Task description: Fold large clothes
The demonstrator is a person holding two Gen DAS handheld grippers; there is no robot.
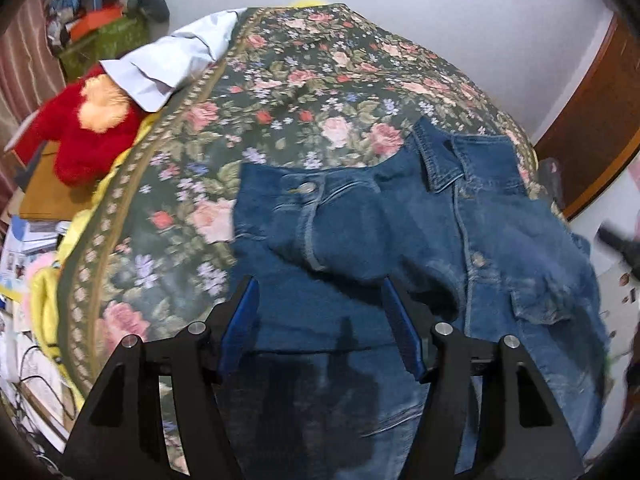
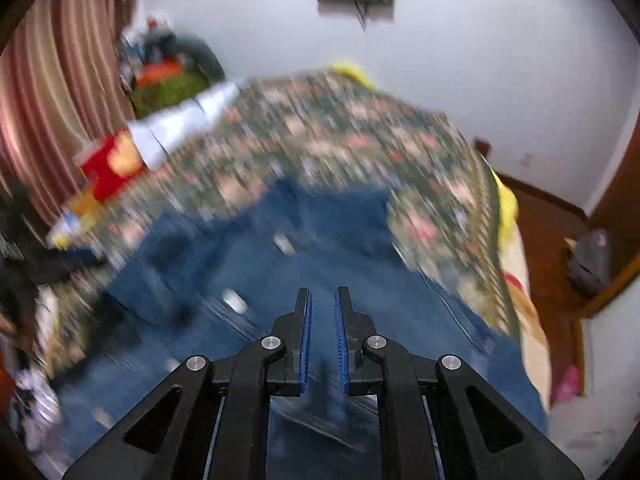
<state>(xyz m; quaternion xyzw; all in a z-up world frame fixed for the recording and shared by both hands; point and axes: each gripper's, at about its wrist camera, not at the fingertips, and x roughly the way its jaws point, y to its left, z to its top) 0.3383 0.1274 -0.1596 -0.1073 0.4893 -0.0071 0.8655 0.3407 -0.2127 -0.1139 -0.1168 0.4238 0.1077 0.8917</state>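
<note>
Denim jacket of mid-blue, with a pointed collar, metal buttons and a flapped chest pocket point(image 1: 400, 240), lies spread across the near part of the bed, on a dark green bedspread printed with pink roses point(image 1: 304, 80). One sleeve with a buttoned cuff is folded over the front panel, and the collar points toward the far right side of the bed. In the right wrist view the same jacket point(image 2: 320, 240) fills the lower middle, but that picture is heavily smeared and its seams cannot be made out.

The left gripper point(image 1: 320, 304) hangs over the jacket's lower part with its blue-padded jaws set wide apart, nothing between them. The right gripper point(image 2: 323, 308) sits above the denim with its jaws drawn close, a narrow gap showing between the pads; whether any cloth is pinched there I cannot tell.

On the bed's far left edge lies a pale blue folded cloth point(image 1: 176, 60), touching a red plush toy with an orange fuzzy face point(image 1: 92, 128) just beside it. A yellow sheet point(image 1: 72, 232) peeks out below the bedspread on the left. Behind them stands a green box heaped with clutter point(image 1: 104, 36) next to a striped pinkish-brown curtain point(image 1: 24, 60). A white wall point(image 1: 460, 20) rises beyond the bed.
</note>
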